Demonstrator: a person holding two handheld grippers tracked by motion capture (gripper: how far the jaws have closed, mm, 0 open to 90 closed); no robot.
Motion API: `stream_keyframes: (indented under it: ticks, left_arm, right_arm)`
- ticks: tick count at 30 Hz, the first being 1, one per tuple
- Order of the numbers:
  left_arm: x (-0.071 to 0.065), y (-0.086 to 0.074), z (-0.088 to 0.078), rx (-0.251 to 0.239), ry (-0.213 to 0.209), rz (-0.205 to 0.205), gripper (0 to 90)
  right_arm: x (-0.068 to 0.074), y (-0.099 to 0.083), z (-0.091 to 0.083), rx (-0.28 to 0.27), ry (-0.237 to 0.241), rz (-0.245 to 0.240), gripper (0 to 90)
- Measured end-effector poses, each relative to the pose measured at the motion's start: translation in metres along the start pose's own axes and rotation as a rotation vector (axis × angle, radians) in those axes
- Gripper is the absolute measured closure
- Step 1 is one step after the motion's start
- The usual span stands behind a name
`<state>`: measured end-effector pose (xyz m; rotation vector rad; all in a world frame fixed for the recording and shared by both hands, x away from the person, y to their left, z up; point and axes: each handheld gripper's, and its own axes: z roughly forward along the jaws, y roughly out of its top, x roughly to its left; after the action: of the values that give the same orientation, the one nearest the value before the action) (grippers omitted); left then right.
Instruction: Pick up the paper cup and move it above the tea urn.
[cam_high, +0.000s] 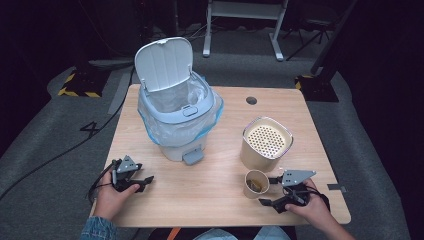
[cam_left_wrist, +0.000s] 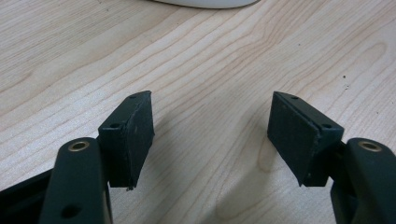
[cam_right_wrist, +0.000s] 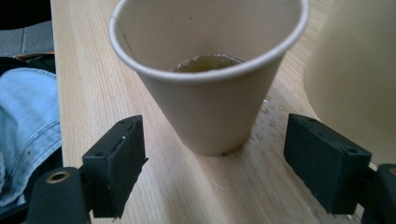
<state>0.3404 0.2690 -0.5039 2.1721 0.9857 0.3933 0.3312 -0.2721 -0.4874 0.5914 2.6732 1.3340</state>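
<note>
Paper cup (cam_right_wrist: 208, 88) — plain, unlettered — between parted right gripper (cam_right_wrist: 212, 163) fingers (cam_right_wrist: 116, 161).

Bin (cam_high: 177, 117) on counter (cam_high: 220, 195) at 11 o'clock, lid up. Canister (cam_high: 266, 144) at 2 o'clock. Cup (cam_high: 256, 183) just before it at 4 o'clock, right hand-held gripper (cam_high: 270, 192) beside it; left hand-held gripper (cam_high: 145, 181) at 8 o'clock.

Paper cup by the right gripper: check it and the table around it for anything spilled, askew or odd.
The paper cup stands upright with some yellowish liquid in its bottom. Small droplets wet the table beside its base, toward the beige canister, which looks like a minor spill. The right gripper is open, jaws either side of the cup, not touching.
</note>
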Motion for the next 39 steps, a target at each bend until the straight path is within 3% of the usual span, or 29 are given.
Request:
stream_keyframes:
  ticks: [15, 19, 30, 39]
  left_arm:
    - [0.000, 0.000, 0.000, 0.000, 0.000, 0.000, 32.0]
    - [0.000, 0.000, 0.000, 0.000, 0.000, 0.000, 32.0]
    - [0.000, 0.000, 0.000, 0.000, 0.000, 0.000, 32.0]
    - [0.000, 0.000, 0.000, 0.000, 0.000, 0.001, 32.0]
  right_arm:
    - [0.003, 0.007, 0.028, -0.093, 0.023, 0.041, 21.7]
    - [0.002, 0.007, 0.031, -0.099, 0.006, 0.040, 28.7]
    - [0.000, 0.011, 0.017, -0.144, 0.003, 0.041, 30.7]
    - [-0.003, 0.019, -0.013, -0.142, -0.003, 0.010, 31.0]
